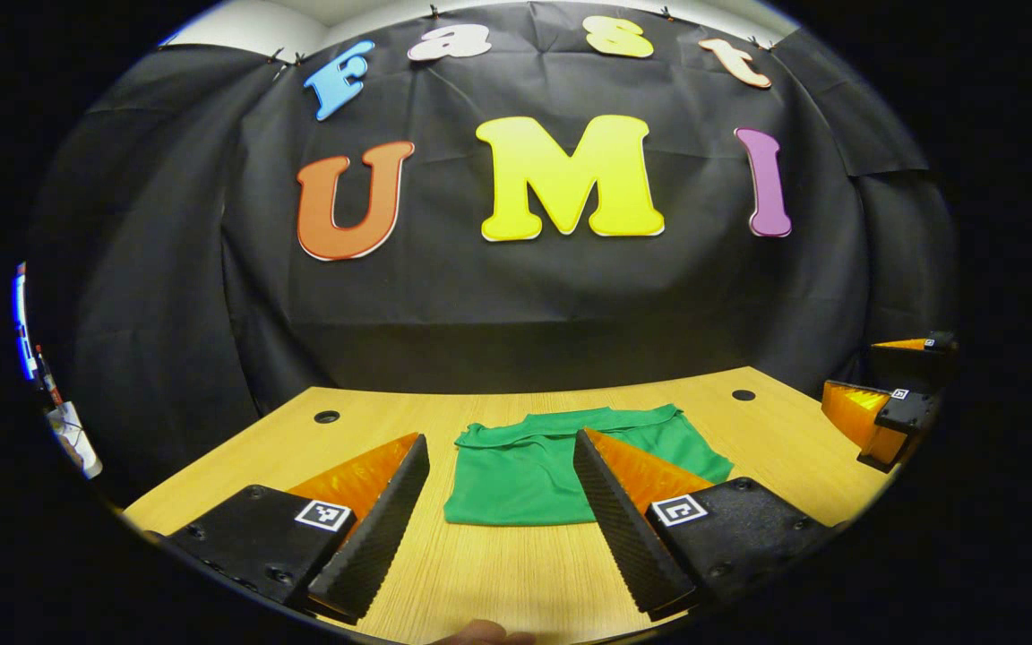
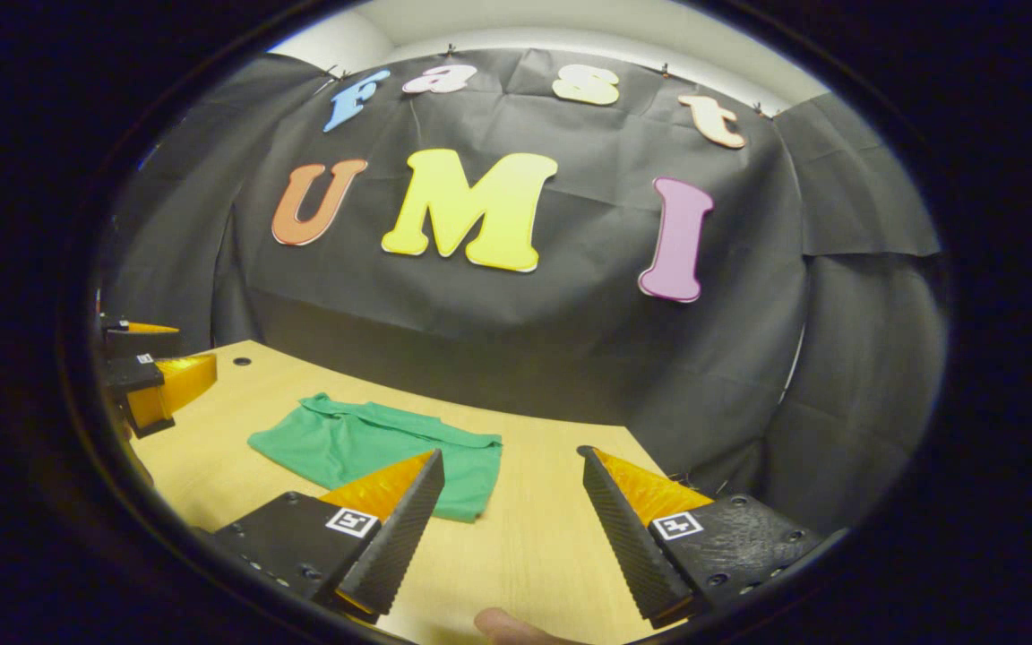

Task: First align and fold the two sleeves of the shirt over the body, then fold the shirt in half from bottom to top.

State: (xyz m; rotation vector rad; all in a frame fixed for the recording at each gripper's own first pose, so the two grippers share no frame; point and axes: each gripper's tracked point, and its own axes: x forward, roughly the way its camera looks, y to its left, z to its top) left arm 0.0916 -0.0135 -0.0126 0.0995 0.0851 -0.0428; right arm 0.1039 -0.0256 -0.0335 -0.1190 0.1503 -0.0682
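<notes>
My left gripper (image 1: 501, 520) has two wedge fingers with ribbed inner faces, on black blocks with screws and square coded tags. At lower frame, my right gripper (image 2: 507, 528) looks identical.

The green shirt (image 1: 529, 470) (image 2: 364, 443) lies flat on the wooden bench (image 1: 498, 573), folded into a compact rectangle. Its collar edge faces the bench's far edge and its straight folded edge faces the near edge. It sits midway between the bench's sides, clear of every edge.
</notes>
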